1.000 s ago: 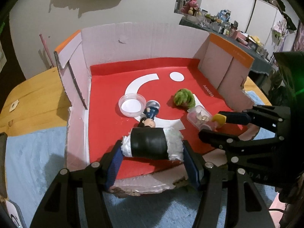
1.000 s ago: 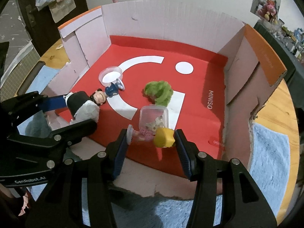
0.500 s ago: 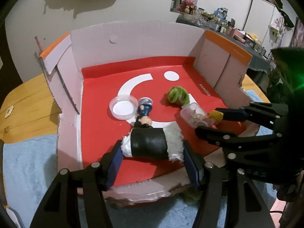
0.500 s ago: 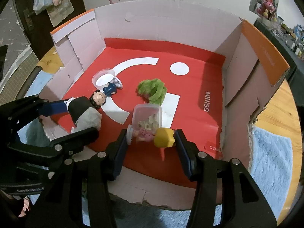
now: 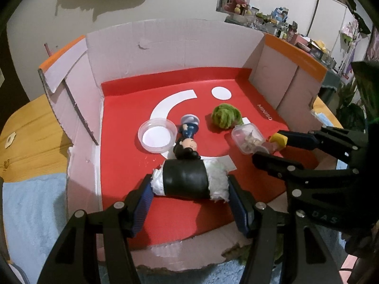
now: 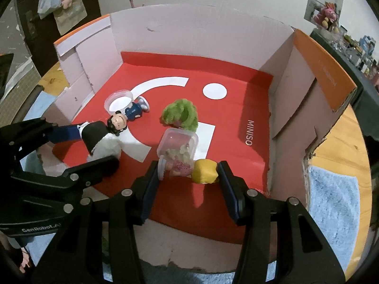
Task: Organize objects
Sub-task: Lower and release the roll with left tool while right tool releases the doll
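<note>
My left gripper [image 5: 189, 187] is shut on a sushi-roll toy [image 5: 187, 179], white and fluffy with a black band, low over the front of the red box floor [image 5: 132, 163]. The roll [image 6: 99, 139] also shows at the left of the right wrist view, held by the left gripper [image 6: 92, 144]. My right gripper [image 6: 189, 172] is shut on a small doll [image 6: 203, 171] with yellow hair and a pink dress, lying sideways between the pads. A clear plastic tub [image 6: 177, 144] lies just behind the doll. In the left wrist view the right gripper [image 5: 272, 148] reaches in from the right.
On the box floor lie a black-haired boy figure [image 5: 188, 137], its head right by the roll, a clear round dish [image 5: 157, 135] and a green fuzzy ball [image 5: 226, 116]. Cardboard walls [image 5: 177, 47] stand on three sides. A blue towel [image 5: 30, 208] covers the wooden table [image 5: 28, 127].
Both grippers keep their hold and stay nearly still. The views drift only slightly, and the things on the box floor have not moved.
</note>
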The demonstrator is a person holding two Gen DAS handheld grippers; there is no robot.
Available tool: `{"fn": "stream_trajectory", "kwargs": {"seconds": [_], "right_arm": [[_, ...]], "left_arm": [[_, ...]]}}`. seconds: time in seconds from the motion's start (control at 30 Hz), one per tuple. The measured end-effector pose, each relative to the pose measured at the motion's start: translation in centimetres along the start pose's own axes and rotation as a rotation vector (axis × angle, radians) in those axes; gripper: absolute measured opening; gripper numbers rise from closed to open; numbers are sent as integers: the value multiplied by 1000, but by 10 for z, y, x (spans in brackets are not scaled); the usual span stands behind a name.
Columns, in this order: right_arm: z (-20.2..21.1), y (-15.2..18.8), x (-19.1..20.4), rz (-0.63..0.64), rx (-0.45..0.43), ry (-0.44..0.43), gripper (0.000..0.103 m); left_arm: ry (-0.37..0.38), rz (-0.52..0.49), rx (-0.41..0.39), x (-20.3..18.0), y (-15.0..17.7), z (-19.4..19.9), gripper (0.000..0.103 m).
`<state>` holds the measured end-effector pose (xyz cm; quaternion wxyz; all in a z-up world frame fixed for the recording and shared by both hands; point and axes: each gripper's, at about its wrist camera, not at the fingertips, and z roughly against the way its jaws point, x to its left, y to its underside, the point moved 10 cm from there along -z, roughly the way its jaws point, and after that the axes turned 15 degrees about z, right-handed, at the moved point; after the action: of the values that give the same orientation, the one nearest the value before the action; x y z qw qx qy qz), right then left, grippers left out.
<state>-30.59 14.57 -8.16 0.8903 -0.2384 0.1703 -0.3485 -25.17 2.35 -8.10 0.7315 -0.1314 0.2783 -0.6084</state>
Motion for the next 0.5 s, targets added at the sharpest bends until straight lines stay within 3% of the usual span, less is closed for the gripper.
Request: {"fn": "stream_trajectory", "kwargs": {"seconds": [0.5], "right_arm": [[-3,-1,-3,-13,-13,1,48]], "left_arm": [[14,15,-9,-2,-1,-2,63]]}}
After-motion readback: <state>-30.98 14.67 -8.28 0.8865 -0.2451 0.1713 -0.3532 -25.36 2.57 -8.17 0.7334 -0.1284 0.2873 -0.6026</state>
